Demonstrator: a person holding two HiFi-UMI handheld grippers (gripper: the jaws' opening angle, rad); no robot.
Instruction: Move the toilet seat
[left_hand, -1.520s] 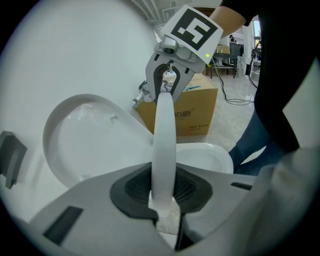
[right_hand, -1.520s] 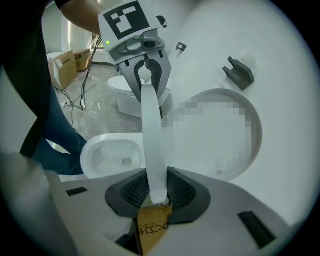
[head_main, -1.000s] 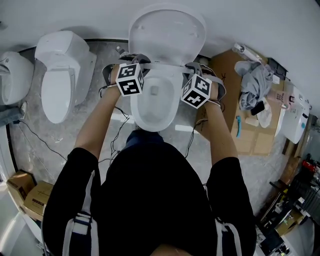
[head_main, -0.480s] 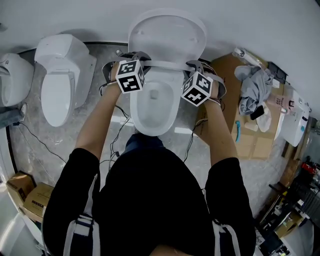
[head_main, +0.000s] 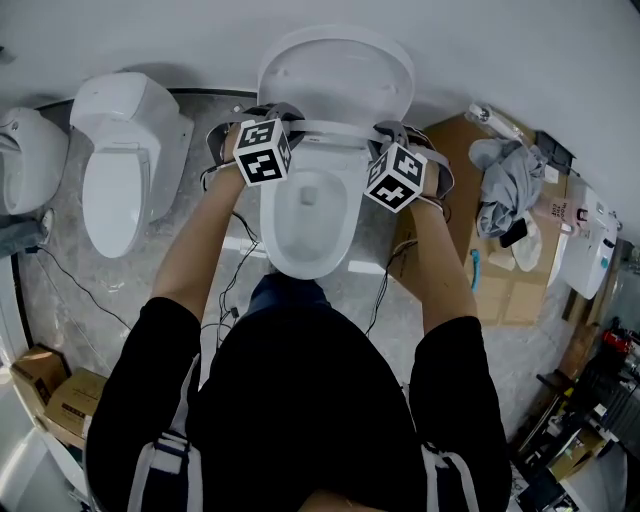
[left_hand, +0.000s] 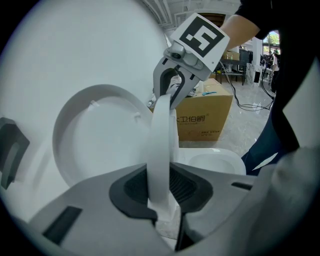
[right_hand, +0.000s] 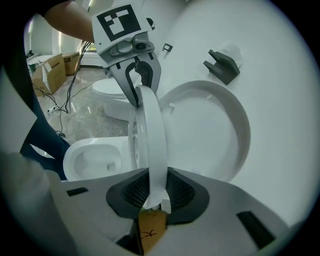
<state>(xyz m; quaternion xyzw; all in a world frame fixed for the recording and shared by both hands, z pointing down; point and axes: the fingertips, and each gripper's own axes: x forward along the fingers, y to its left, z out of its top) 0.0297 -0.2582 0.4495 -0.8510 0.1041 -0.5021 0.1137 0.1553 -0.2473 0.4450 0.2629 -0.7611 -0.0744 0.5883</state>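
Head view from above, open toilet at 12 o'clock of the operator. At centre, toilet seat lifted clear of the bowl and standing nearly on edge, just in front of the upright lid and apart from it. Taken at roughly 9 o'clock of the ring by the left gripper: jaws narrowly parted, just now opening a touch, pads nonetheless on both faces of the thin white ring. Taken at roughly 3 o'clock by the right gripper: jaws at a like narrow gap, clamped across the ring's thickness. Second toilet at 9 o'clock and flattened cardboard at 3 o'clock, both well apart from the work. Handling, as judged: rigid moulded plastic, light for its size, glossy and therefore apt to slide between the pads. Probably free to swing only about a hinge at the rear, hidden here, so to be guided along an arc rather than pulled straight. Best held as shown, on the two side limbs opposite each other, across the flat faces and away from the rear end. Risks: a loosening left grip letting the ring slip and drop onto the ceramic rim; uneven effort between the two hands twisting the ring at its mount.
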